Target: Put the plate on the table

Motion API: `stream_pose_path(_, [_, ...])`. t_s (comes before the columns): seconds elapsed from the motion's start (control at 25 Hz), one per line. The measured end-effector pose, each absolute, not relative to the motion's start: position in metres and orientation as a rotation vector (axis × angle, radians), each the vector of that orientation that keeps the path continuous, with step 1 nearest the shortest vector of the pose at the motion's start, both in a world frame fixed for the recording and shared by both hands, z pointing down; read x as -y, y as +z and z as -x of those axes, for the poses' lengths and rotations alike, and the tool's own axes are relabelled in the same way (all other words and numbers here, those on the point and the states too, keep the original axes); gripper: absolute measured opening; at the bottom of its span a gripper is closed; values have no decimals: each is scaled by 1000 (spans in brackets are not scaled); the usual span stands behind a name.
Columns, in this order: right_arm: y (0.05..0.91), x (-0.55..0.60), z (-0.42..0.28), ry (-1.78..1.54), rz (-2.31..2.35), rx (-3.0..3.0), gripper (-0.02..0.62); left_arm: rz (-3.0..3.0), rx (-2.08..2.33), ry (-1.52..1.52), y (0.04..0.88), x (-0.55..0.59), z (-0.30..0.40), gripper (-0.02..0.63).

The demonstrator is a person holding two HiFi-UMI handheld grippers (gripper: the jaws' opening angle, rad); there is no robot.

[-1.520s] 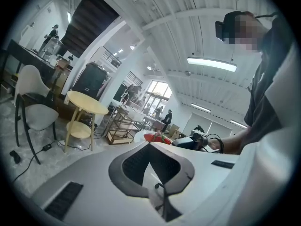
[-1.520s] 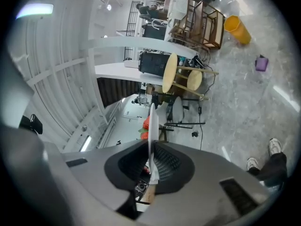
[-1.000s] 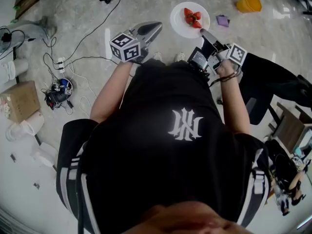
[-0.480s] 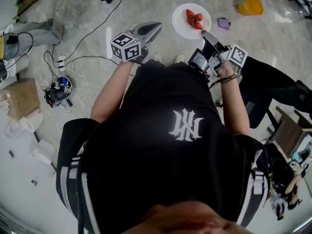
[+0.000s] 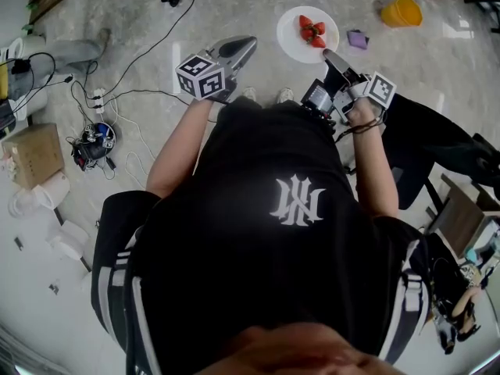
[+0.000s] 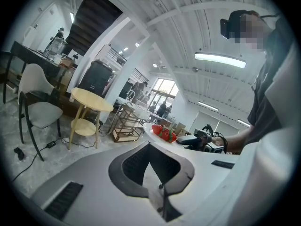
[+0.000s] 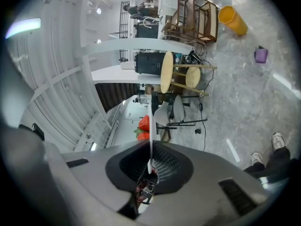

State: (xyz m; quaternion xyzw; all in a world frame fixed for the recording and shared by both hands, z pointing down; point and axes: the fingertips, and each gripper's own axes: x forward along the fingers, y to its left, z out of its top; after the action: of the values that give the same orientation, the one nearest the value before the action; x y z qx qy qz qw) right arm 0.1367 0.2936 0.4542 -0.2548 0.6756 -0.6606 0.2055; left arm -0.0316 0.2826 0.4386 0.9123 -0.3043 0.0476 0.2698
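Loads of clutter is spread over the marble floor (image 5: 156,6): loose cables (image 5: 160,41), a power strip (image 5: 97,100), a cardboard box (image 5: 31,158), a yellow bucket (image 5: 400,8) and some small purple thing (image 5: 357,38). In the left gripper view a yellow table (image 6: 91,100) can be seen well off across the room. A white chair (image 6: 40,113) is parked just beside it and a wooden rack (image 6: 127,126) sits behind it. Open floor with a trailing cable is all that lies on the near side.

The plate (image 5: 307,33) isn't on the table. It is held up over the floor ahead of the person, with a few strawberries (image 5: 311,30) riding on it. Its near rim is pinched by the right gripper (image 5: 328,53), so the plate sticks straight out from the fingertips. In the right gripper view the plate is seen edge-on as a thin white line running into the jaws, which are closed on it, and the strawberries are seen to one side of that line.

The left gripper (image 5: 241,47) is held off to the left of the plate, not touching it. Its jaws are pressed together with nothing caught between them.
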Motion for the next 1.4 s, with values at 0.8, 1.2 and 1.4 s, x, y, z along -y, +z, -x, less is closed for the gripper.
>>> stream_pose_path(0.8, [471,-177,-155,-1858,743,-1808,15,-2386,864,96,456,-177,33,2])
stream_pose_path(1.2, [461,-66,-121,-1864,837,-1793,15,-2393,737,105,459,-63,60,2])
stream_pose_path(1.4, [449,-23,-110,-1819,853,-1792,15,-2416,716,98,454,-14,74,2])
